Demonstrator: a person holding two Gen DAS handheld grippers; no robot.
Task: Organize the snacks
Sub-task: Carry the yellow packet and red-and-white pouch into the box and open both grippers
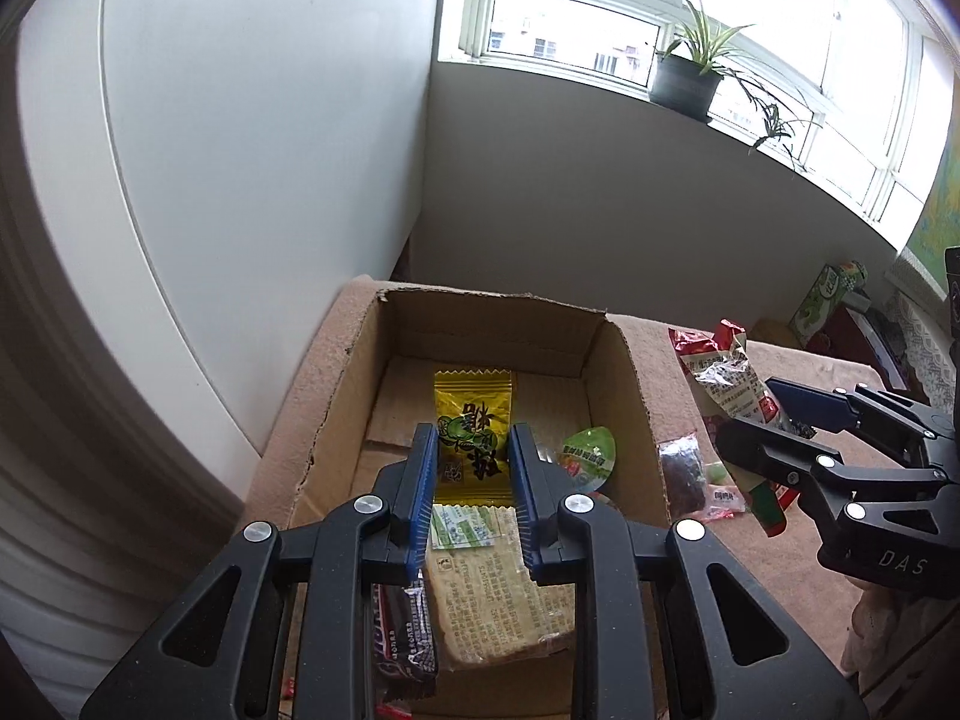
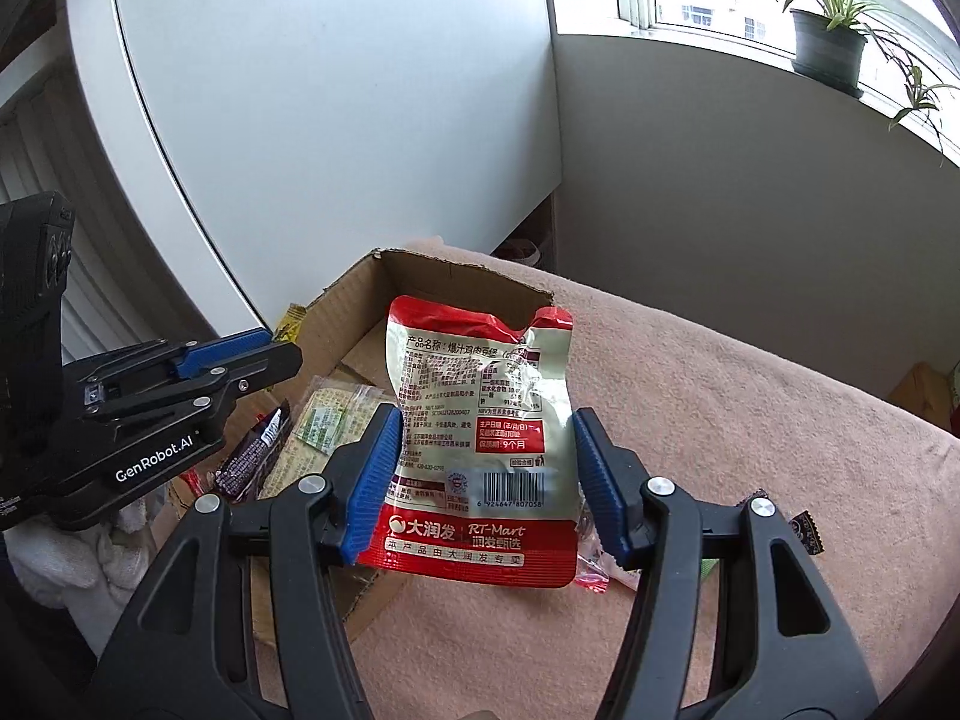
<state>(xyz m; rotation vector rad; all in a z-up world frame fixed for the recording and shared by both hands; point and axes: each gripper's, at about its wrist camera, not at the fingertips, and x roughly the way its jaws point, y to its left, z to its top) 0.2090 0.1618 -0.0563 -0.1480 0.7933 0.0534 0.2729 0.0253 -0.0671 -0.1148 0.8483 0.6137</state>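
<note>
An open cardboard box (image 1: 636,384) stands on a pink cloth. My left gripper (image 1: 472,474) is shut on a yellow candy packet (image 1: 474,432) and holds it over the box. In the box lie a beige cracker pack (image 1: 498,594), a dark bar (image 1: 402,630) and a green jelly cup (image 1: 588,456). My right gripper (image 2: 486,480) is shut on a red and silver pouch (image 2: 480,438), held upright beside the box (image 2: 360,300). It also shows in the left wrist view (image 1: 762,420), with the pouch (image 1: 720,372) in it.
Several small snack packets (image 1: 684,468) lie on the cloth (image 2: 720,396) right of the box. A white cabinet (image 1: 240,150) stands behind on the left. A potted plant (image 1: 684,78) sits on the window sill. A green carton (image 1: 822,300) stands far right.
</note>
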